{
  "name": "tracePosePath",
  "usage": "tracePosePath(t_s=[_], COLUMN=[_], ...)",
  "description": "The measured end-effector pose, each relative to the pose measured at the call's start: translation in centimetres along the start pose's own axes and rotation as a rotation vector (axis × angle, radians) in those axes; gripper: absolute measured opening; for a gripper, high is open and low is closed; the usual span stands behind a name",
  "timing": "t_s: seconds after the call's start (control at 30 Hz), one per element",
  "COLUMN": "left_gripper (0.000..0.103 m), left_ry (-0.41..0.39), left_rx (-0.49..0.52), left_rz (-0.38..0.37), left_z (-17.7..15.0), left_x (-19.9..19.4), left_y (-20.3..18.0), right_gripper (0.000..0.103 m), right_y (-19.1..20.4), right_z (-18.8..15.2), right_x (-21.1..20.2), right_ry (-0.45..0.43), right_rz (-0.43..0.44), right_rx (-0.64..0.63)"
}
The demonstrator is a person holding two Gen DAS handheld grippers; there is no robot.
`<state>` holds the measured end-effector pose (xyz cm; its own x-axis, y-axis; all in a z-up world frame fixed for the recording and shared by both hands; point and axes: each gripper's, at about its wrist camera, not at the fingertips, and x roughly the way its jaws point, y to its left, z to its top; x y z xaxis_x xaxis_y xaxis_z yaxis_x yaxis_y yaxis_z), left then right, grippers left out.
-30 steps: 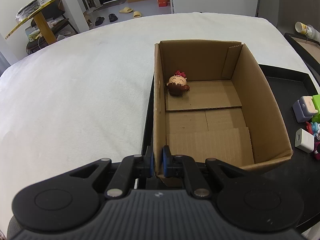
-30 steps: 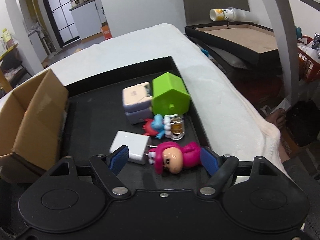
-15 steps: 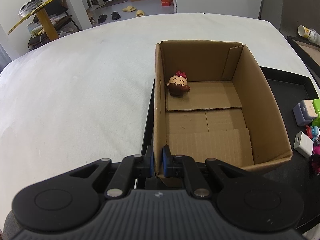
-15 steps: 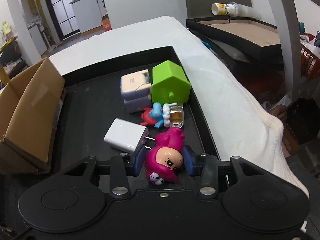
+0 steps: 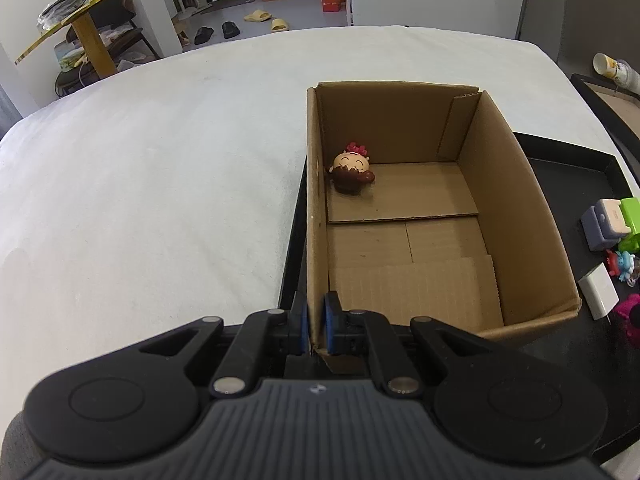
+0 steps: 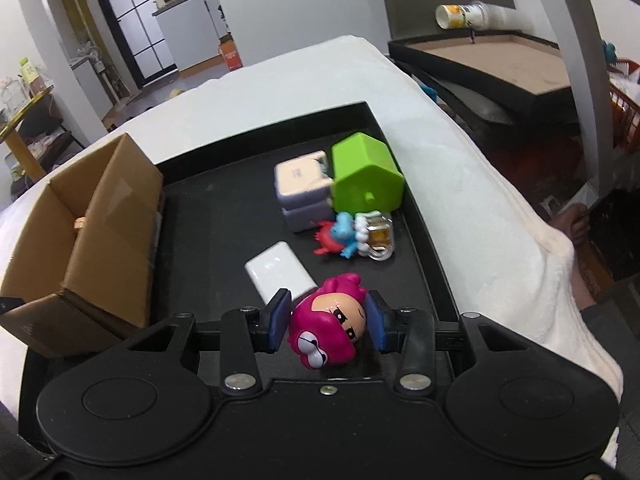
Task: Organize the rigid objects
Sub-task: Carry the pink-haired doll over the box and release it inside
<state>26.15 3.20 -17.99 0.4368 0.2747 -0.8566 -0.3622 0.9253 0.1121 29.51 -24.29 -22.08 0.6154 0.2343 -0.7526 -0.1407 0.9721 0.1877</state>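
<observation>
Resting on the white bench [image 5: 140, 168], the black tray [image 6: 224, 200] is carrying the cardboard box [image 5: 516, 208], which the left tongs [image 5: 316, 322] are pinching by its near wall. Only one figurine head [image 5: 352, 168] is lying inside. The green house [image 6: 366, 174], lilac block [image 6: 300, 188], white charger [image 6: 278, 272] and blue-red toy [image 6: 340, 234] are waiting on the tray, while the right tongs [image 6: 326, 318] are gripping the pink figurine [image 6: 328, 330].

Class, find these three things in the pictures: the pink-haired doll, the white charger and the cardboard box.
pink-haired doll [image 6: 326, 326]: right wrist view, on its face, between the jaws.
white charger [image 6: 276, 270]: right wrist view, on its flat top face.
cardboard box [image 5: 516, 216]: left wrist view, on its inner right wall.
</observation>
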Motion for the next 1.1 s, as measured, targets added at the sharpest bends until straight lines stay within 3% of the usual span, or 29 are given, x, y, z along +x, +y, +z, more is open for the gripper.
tracePosePath(t_s=[0.73, 1.1], left_gripper=[0.007, 0.007], left_ry=[-0.026, -0.03], left_rx=[-0.011, 0.025], left_rz=[-0.083, -0.102], left_z=[-0.1, 0.2], left_x=[-0.1, 0.6], left_y=[1.6, 2.3], right_gripper=[0.04, 0.04], right_y=[7.3, 12.8], right_z=[3.9, 4.9], right_x=[-4.1, -4.6], right_ry=[-0.095, -0.114], right_rz=[0.082, 0.105], right_rx=[-0.155, -0.308])
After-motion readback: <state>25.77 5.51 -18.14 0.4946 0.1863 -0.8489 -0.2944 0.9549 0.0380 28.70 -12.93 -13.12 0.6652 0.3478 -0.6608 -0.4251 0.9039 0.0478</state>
